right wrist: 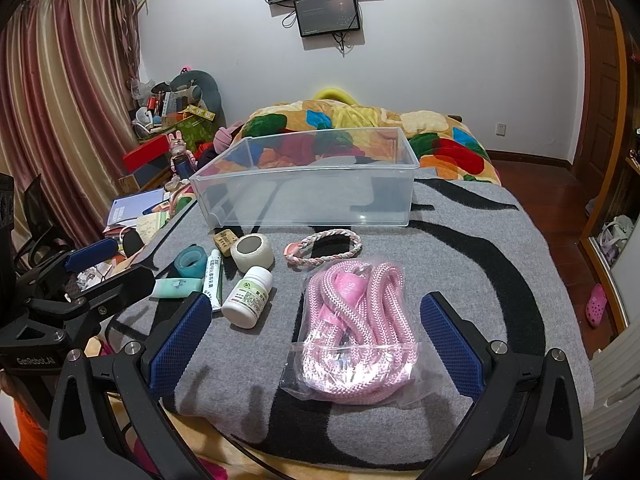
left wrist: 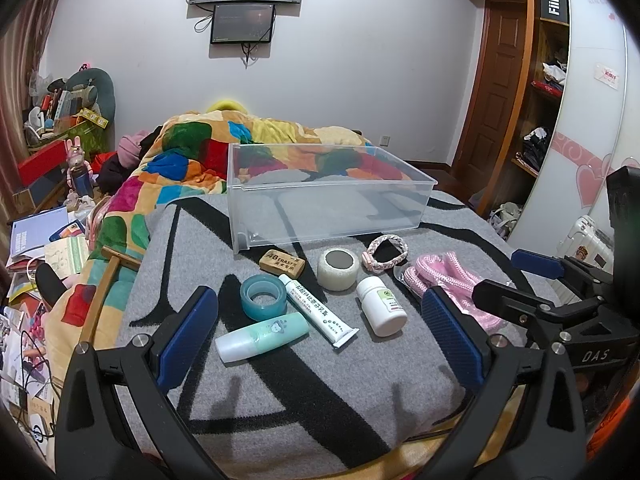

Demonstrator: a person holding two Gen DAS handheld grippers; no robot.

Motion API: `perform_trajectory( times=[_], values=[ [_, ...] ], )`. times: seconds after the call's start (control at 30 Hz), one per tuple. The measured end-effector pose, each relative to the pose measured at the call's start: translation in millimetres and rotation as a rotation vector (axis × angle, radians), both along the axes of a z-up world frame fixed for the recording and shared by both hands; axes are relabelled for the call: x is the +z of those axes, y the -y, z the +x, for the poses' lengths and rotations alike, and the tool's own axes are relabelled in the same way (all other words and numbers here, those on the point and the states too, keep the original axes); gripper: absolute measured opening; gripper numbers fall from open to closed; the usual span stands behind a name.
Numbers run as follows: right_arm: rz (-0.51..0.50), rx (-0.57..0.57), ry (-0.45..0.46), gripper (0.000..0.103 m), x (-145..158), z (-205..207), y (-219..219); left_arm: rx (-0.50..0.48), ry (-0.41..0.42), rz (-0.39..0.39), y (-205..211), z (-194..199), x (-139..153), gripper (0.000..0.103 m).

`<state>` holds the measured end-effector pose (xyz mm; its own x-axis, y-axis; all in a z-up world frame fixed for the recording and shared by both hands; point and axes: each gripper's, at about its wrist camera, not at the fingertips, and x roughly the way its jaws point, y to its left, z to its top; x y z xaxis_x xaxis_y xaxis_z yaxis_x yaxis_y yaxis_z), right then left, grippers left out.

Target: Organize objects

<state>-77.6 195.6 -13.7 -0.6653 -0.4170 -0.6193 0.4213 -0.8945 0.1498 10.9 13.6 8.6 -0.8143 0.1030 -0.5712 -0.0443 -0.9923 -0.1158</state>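
A clear plastic bin [left wrist: 328, 216] [right wrist: 304, 200] stands empty on the grey blanket. In front of it lie an eraser [left wrist: 282, 263], a white tape roll [left wrist: 338, 269], a teal tape roll [left wrist: 264, 297], a white tube [left wrist: 318, 310], a mint bottle [left wrist: 262, 336], a white pill bottle [left wrist: 382, 311] [right wrist: 248, 297], a braided bracelet [left wrist: 385, 253] [right wrist: 323, 247] and a bagged pink rope [right wrist: 354, 332] [left wrist: 448, 280]. My left gripper [left wrist: 320, 334] is open above the small items. My right gripper [right wrist: 316, 340] is open around the bagged rope.
A colourful quilt [left wrist: 192, 160] lies behind the bin. A wooden stick [left wrist: 100, 296] rests at the bed's left edge. Clutter and papers [left wrist: 36, 248] cover the floor at left. A wardrobe [left wrist: 536, 100] stands at right.
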Motion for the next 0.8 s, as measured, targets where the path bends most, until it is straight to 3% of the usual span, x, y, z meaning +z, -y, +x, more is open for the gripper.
perform_trajectory(
  times=[0.8],
  values=[
    [-0.006, 0.003, 0.011, 0.103, 1.0, 0.1, -0.7, 0.000, 0.025, -0.005, 3.2, -2.0, -4.8, 0.103]
  ],
)
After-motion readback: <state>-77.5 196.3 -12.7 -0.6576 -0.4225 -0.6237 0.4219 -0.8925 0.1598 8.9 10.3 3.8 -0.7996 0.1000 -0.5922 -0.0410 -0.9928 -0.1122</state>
